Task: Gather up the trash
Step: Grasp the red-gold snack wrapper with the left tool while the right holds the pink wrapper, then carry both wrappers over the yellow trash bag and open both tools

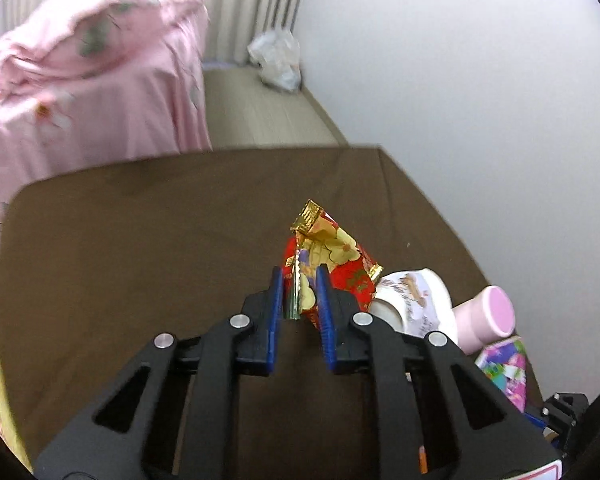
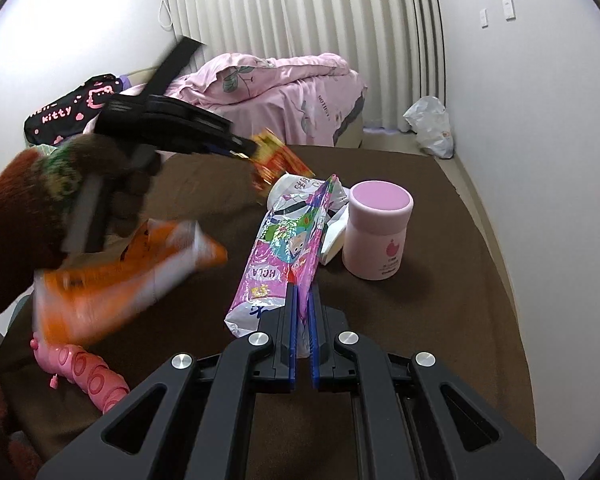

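Trash here means loose wrappers on a brown-covered table (image 1: 140, 240).

Left wrist view: the left gripper (image 1: 299, 280) has its blue fingers (image 1: 277, 292) closed on the lower edge of a red-and-gold wrapper (image 1: 332, 256), which stands up at centre frame, apparently lifted clear of the cloth. At lower right sit a white printed cup (image 1: 416, 296) on its side, a pink jar (image 1: 488, 316) and the corner of a pink printed bag (image 1: 508, 364). A white plastic bag (image 1: 278, 60) rests on the floor at upper centre (possibly the trash bag, though I cannot be sure).

Right wrist view: the right gripper (image 2: 303, 304) has its fingers pressed nearly together on the near end of the pink printed bag, which lies at centre frame, leaning toward the cup beyond. The pink jar stands upright just right of it. A blurred orange wrapper (image 2: 132, 268) shows at left, below the gloved left hand (image 2: 112, 184); whether it is held I cannot tell.

To do this well, I judge: keep both pinches firm, lift the pink bag straight up so it does not drag the cup or nudge the jar, and carry both pieces low.
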Demonstrator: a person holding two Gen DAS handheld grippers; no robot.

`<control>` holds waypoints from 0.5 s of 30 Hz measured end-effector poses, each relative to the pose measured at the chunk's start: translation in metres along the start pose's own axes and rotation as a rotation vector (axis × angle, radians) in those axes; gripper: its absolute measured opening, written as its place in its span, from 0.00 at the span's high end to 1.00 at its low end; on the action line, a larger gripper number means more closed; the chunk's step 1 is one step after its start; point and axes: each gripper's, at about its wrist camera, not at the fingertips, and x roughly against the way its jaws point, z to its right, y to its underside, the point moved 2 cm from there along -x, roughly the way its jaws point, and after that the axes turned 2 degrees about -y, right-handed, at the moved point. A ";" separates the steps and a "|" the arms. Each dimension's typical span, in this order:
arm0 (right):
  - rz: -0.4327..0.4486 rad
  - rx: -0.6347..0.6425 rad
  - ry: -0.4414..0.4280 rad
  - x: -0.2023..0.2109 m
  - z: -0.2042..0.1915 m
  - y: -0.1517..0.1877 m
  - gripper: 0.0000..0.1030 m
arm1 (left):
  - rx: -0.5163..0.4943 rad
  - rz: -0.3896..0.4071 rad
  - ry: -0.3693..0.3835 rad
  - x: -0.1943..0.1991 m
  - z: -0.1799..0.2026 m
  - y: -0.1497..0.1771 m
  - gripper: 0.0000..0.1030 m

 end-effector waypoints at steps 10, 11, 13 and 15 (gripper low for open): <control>0.068 0.075 0.005 0.025 -0.028 -0.027 0.94 | 0.004 0.181 -0.120 0.105 -0.018 0.020 0.85; 0.074 0.083 0.005 0.027 -0.031 -0.031 0.94 | 0.003 0.203 -0.133 0.117 -0.020 0.025 0.85; 0.087 0.099 0.000 0.032 -0.040 -0.039 0.94 | 0.002 0.234 -0.152 0.135 -0.024 0.030 0.85; 0.095 0.113 -0.011 0.036 -0.049 -0.048 0.94 | 0.010 0.264 -0.168 0.155 -0.030 0.041 0.85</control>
